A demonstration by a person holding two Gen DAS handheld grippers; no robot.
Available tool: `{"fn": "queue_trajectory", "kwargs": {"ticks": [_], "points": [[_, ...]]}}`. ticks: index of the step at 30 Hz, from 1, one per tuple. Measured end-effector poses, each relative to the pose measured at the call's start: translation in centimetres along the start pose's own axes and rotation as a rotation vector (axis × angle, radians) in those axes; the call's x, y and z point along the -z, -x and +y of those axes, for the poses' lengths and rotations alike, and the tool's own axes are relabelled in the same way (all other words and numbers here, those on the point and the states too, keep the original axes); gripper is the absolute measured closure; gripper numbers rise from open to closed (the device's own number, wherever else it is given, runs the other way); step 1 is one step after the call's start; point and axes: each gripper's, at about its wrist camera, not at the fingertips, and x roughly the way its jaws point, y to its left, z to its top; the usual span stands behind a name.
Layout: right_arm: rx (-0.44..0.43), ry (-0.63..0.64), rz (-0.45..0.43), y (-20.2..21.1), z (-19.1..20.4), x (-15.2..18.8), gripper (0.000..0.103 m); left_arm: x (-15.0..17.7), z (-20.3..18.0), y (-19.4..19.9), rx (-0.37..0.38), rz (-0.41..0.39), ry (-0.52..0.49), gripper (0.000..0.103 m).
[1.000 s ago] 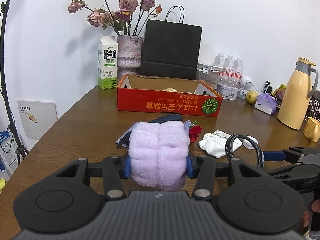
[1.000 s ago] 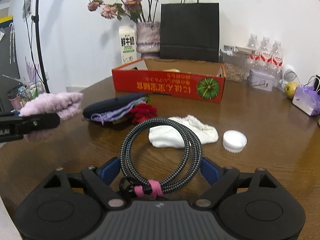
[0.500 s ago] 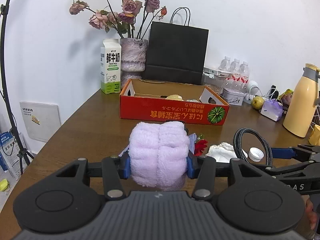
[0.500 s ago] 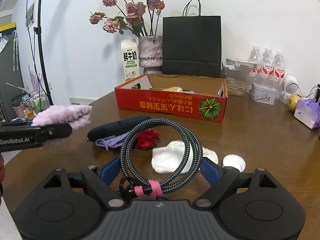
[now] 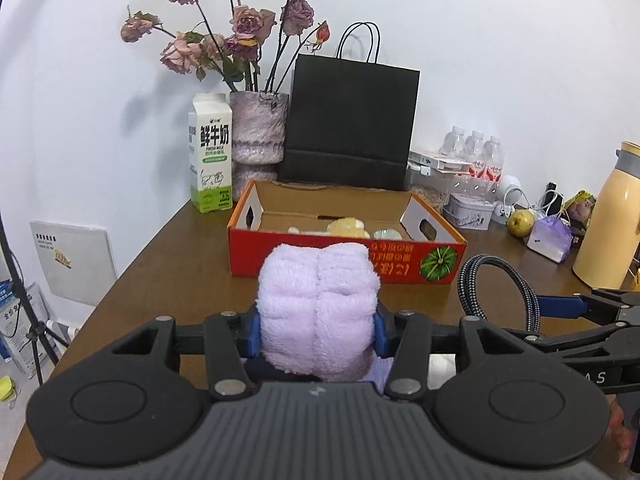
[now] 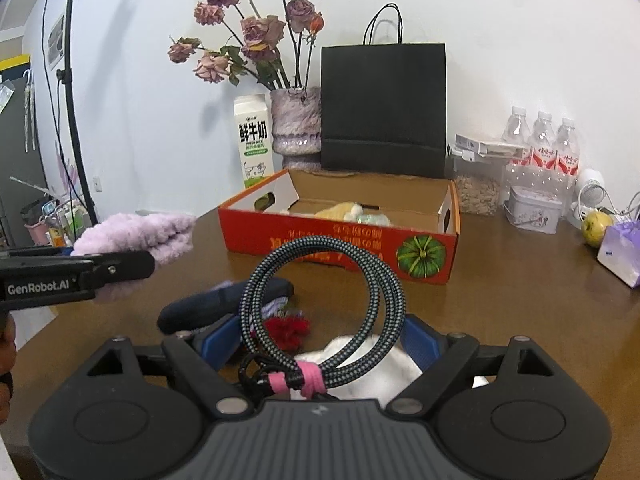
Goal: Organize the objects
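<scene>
My left gripper (image 5: 316, 334) is shut on a folded lilac fluffy towel (image 5: 318, 308) and holds it above the brown table, in front of the red cardboard box (image 5: 344, 254). The towel also shows at the left of the right wrist view (image 6: 140, 232). My right gripper (image 6: 320, 344) is shut on a coiled black braided cable (image 6: 320, 304) tied with a pink band, also lifted; the cable also shows in the left wrist view (image 5: 496, 288). The box (image 6: 340, 240) holds a few pale objects. On the table below lie a dark pouch (image 6: 220, 308), a red flower (image 6: 288, 328) and a white cloth (image 6: 360, 372).
Behind the box stand a milk carton (image 5: 210, 160), a vase of dried roses (image 5: 258, 136) and a black paper bag (image 5: 352, 120). Water bottles (image 5: 476, 156), a tin (image 5: 468, 210), an apple (image 5: 520, 222) and a yellow flask (image 5: 612, 220) crowd the right. The table edge runs along the left.
Both grippers have risen and moved forward toward the red box with their loads. The box now looks closer and its inside is visible.
</scene>
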Motion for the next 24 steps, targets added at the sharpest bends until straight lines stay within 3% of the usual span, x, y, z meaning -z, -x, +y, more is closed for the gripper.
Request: {"fn": "queue_trajectory", "kwargs": {"ticks": [24], "points": [[0.024, -0.053, -0.1, -8.3, -2.5, -7.5, 0.017, -6.4, 0.3, -9.8, -0.008, -0.06, 0.05, 0.053]]}}
